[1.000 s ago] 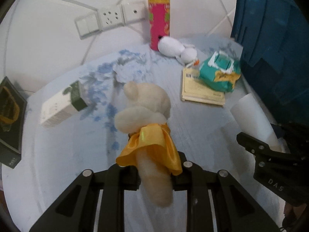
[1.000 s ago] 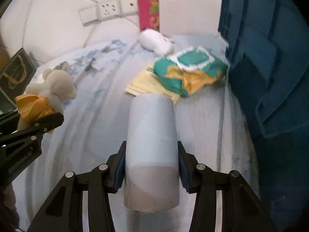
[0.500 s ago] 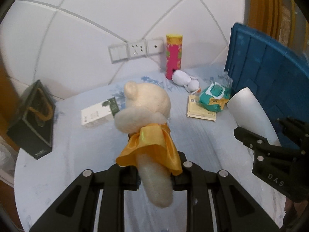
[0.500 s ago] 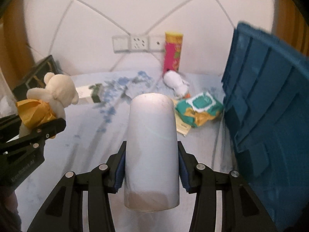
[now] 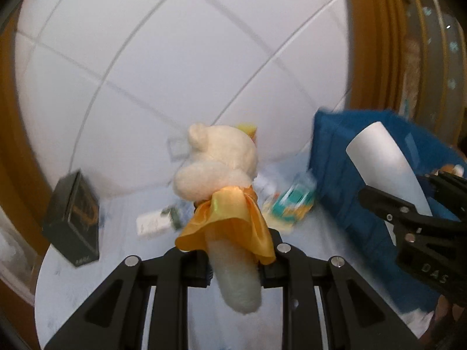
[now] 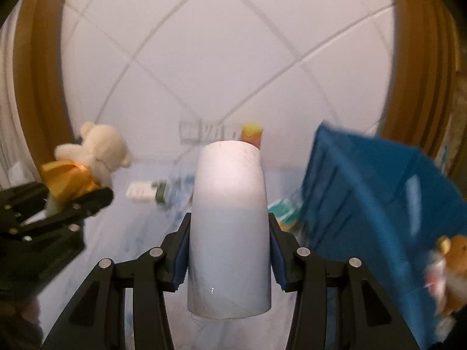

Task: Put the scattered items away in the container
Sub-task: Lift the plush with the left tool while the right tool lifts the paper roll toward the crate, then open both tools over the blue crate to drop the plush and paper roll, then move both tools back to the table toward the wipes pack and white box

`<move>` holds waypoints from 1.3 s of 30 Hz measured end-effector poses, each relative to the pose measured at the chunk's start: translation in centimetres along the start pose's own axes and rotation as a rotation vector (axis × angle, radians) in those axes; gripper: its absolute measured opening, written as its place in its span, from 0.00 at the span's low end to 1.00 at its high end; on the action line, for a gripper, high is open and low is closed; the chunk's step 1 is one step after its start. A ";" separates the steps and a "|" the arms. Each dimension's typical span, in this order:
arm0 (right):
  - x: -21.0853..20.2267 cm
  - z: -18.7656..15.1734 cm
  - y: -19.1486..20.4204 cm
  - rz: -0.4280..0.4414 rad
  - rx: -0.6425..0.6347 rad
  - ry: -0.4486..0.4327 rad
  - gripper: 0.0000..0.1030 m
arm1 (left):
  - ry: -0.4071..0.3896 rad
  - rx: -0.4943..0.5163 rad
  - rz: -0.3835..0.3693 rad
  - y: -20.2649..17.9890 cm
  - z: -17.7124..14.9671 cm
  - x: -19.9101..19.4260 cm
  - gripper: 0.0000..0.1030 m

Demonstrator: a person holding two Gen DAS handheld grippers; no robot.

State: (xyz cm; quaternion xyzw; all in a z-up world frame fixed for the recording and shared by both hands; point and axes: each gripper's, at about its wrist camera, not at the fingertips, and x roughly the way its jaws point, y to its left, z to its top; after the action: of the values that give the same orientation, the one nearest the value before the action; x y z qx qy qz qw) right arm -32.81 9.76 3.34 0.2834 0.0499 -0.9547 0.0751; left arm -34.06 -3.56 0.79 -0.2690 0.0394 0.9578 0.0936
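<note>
Both grippers have risen well clear of the table since the earlier frames, each with its load, so the carry toward the blue container (image 6: pixel 364 192) looks under way. The left gripper (image 5: pixel 235 268) is nearly closed on the leg of a cream plush bear (image 5: pixel 221 163) in a yellow satin skirt. To its right, the right gripper (image 6: pixel 227 256) clamps an upright white cylinder (image 6: pixel 229 224), with the container beyond on the right.
</note>
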 end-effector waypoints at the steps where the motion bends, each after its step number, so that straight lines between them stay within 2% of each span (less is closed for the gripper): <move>1: -1.4 0.5 -1.1 -0.001 0.001 -0.022 0.45 | -0.026 -0.003 -0.012 -1.2 0.9 -0.8 0.21; 6: -9.2 2.4 -8.1 -0.025 0.020 -0.128 0.45 | -0.120 0.010 -0.122 -9.6 5.3 -3.7 0.21; 10: -14.6 2.0 -15.1 -0.130 0.047 -0.177 0.45 | -0.165 0.041 -0.223 -16.6 7.7 -5.5 0.21; 14: -17.0 -0.1 -21.3 -0.231 0.100 -0.165 0.45 | -0.161 0.089 -0.314 -23.3 8.8 -6.0 0.21; 17: -17.3 -2.3 -25.4 -0.279 0.146 -0.127 0.45 | -0.142 0.128 -0.349 -27.2 8.9 -5.9 0.21; 21: -17.7 -4.9 -28.9 -0.316 0.193 -0.086 0.45 | -0.111 0.169 -0.378 -31.0 8.5 -5.4 0.21; 23: -18.1 -5.7 -30.0 -0.324 0.211 -0.075 0.45 | -0.093 0.193 -0.390 -32.2 8.2 -5.3 0.22; 24: -18.5 -5.9 -30.3 -0.330 0.218 -0.076 0.48 | -0.087 0.199 -0.387 -32.7 8.2 -5.2 0.31; 25: -18.9 -6.1 -30.5 -0.339 0.223 -0.077 0.60 | -0.082 0.202 -0.376 -33.0 8.2 -5.1 0.54; 26: -19.0 -6.3 -30.9 -0.351 0.227 -0.078 0.69 | -0.082 0.203 -0.364 -33.2 8.2 -5.0 0.69; 27: -19.1 -6.4 -31.1 -0.361 0.230 -0.082 0.85 | -0.092 0.199 -0.351 -33.2 8.1 -5.1 0.88; 28: -19.4 -6.4 -31.1 -0.371 0.231 -0.087 0.89 | -0.106 0.192 -0.336 -33.0 8.0 -5.4 0.92; 30: -19.4 -6.6 -31.2 -0.381 0.231 -0.089 0.90 | -0.103 0.179 -0.327 -32.4 7.7 -5.5 0.94; 34: -19.0 -6.5 -30.6 -0.379 0.230 -0.084 1.00 | -0.099 0.163 -0.305 -31.0 7.4 -5.5 0.94; 39: -18.6 -5.9 -28.5 -0.361 0.220 -0.093 1.00 | -0.100 0.132 -0.263 -27.6 6.8 -5.6 0.94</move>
State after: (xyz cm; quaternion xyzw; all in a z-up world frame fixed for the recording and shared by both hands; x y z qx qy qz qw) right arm -19.13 40.75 10.12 0.2318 -0.0083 -0.9645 -0.1261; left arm -27.30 23.44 8.84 -0.2170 0.0619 0.9448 0.2376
